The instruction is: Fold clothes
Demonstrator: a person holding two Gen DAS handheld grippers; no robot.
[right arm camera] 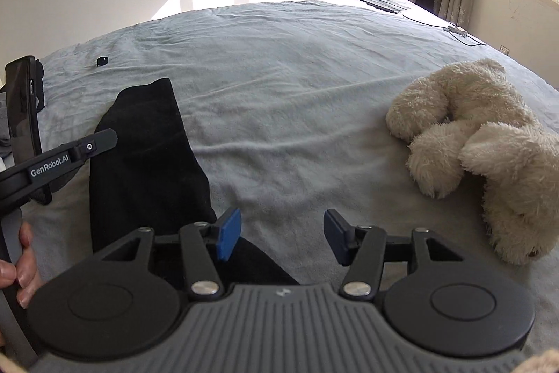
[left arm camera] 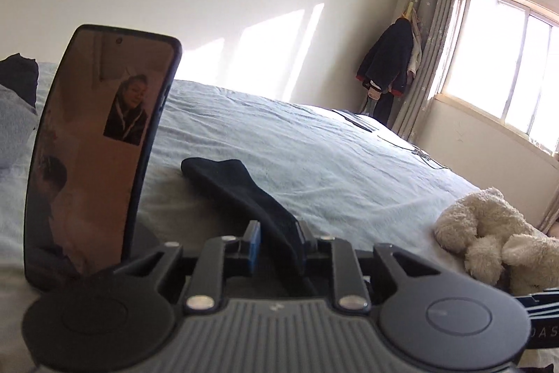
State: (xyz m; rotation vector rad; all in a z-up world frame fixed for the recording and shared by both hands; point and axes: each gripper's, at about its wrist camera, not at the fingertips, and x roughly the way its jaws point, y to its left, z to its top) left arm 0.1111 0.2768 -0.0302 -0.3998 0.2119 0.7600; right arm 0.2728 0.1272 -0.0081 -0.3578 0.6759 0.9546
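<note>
- Left wrist view: nearest the lens, the left hand-held gripper point(left arm camera: 277, 242) has its two pads closed on the near end of a black sock point(left arm camera: 241, 189), the cloth pinched between the blue pad and the dark one.
- From that grip the sock runs away and to the left over the pale blue bed point(left arm camera: 332, 159), its far end lying flat on the sheet.
- A phone point(left arm camera: 101, 149) stands upright in a mount at the left of the gripper body, its screen reflecting the room.
- A cream plush toy point(left arm camera: 496, 236) lies on the bed to the right, well apart from the sock.
- Dark clothes point(left arm camera: 387, 62) hang in the far corner beside the grey curtain point(left arm camera: 424, 41) and the window point(left arm camera: 506, 65).
- Right wrist view: nearest the lens, the right hand-held gripper point(right arm camera: 281, 238) stands with its pads spread wide, nothing between them.
- The sock point(right arm camera: 146, 159) lies lengthwise on the bed point(right arm camera: 297, 76) to the left of this gripper; its near end passes under the left blue pad and the linkage.
- The left hand-held gripper point(right arm camera: 87, 145) enters from the left edge, its tip over the sock's left margin; a hand point(right arm camera: 21, 261) grips its handle.
- The plush toy point(right arm camera: 489, 156) lies to the right, apart from the open pads.
</note>
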